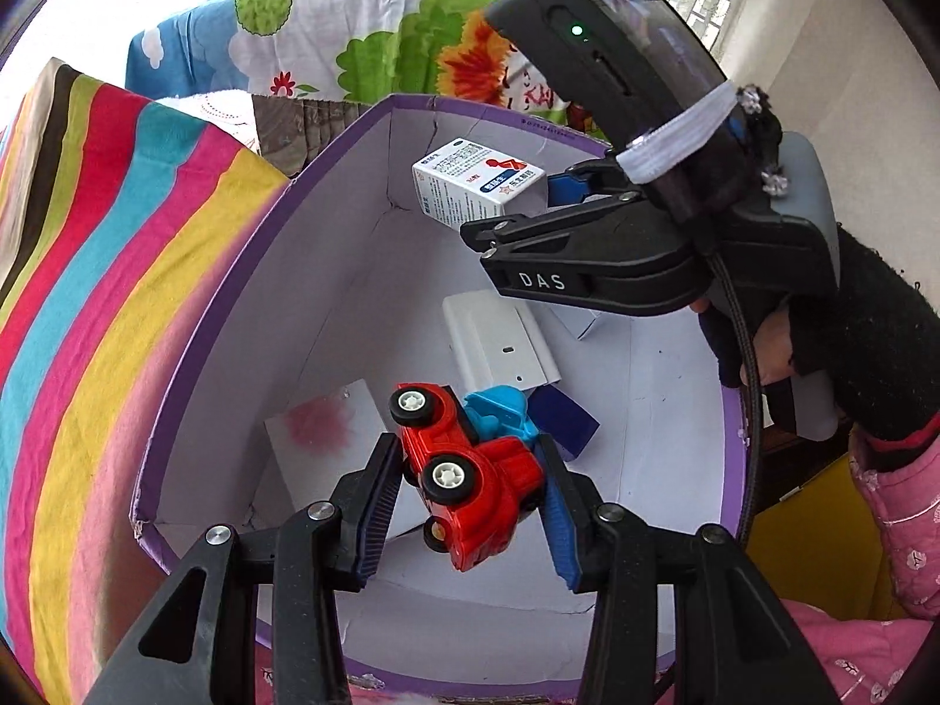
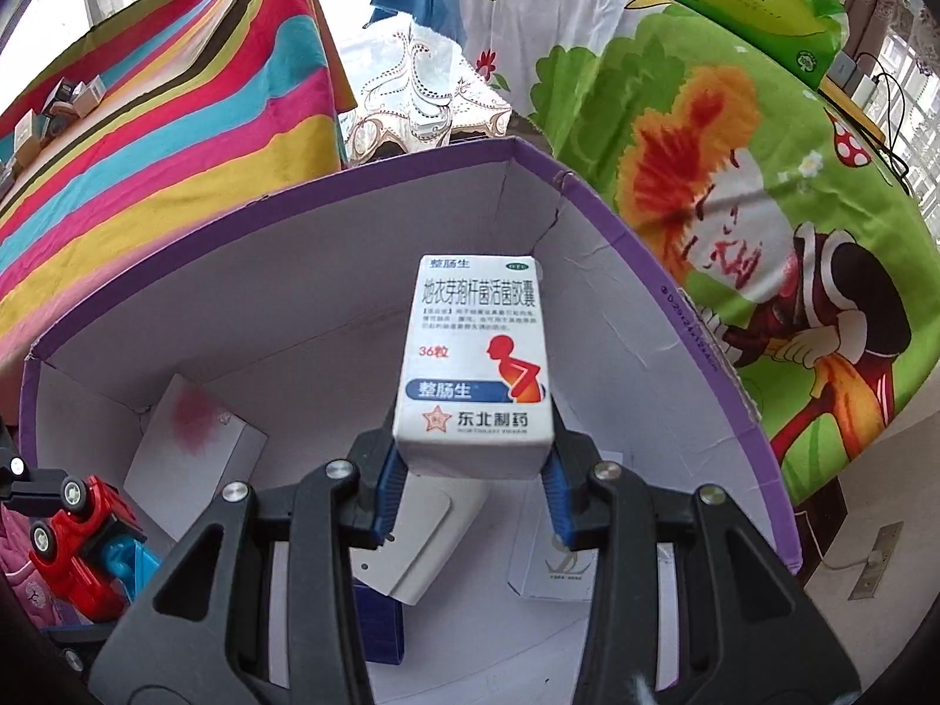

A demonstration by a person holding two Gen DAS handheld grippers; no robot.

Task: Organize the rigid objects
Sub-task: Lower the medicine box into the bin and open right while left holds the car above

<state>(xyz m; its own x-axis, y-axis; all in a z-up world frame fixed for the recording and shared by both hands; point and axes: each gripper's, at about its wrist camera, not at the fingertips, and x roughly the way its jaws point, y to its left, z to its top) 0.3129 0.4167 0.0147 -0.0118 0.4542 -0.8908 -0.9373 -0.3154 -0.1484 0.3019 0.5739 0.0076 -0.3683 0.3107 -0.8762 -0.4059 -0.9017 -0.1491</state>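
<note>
My left gripper (image 1: 473, 484) is shut on a red toy truck (image 1: 470, 470) with a blue bed, holding it tilted over a big purple-rimmed cardboard box (image 1: 235, 317). My right gripper (image 2: 473, 470) is shut on a white medicine carton (image 2: 476, 364) above the same box (image 2: 294, 200). In the left wrist view the right gripper (image 1: 517, 208) comes in from the upper right with the carton (image 1: 476, 188) over the far corner. The truck (image 2: 76, 529) shows at the lower left of the right wrist view.
On the box floor lie a white carton with a pink blot (image 1: 329, 429), a white plastic piece (image 1: 499, 346), a dark blue box (image 1: 564, 417) and a small white carton (image 2: 558, 564). A striped cloth (image 1: 117, 235) and a cartoon cloth (image 2: 734, 205) flank the box; a green tissue pack (image 2: 746, 0) lies behind.
</note>
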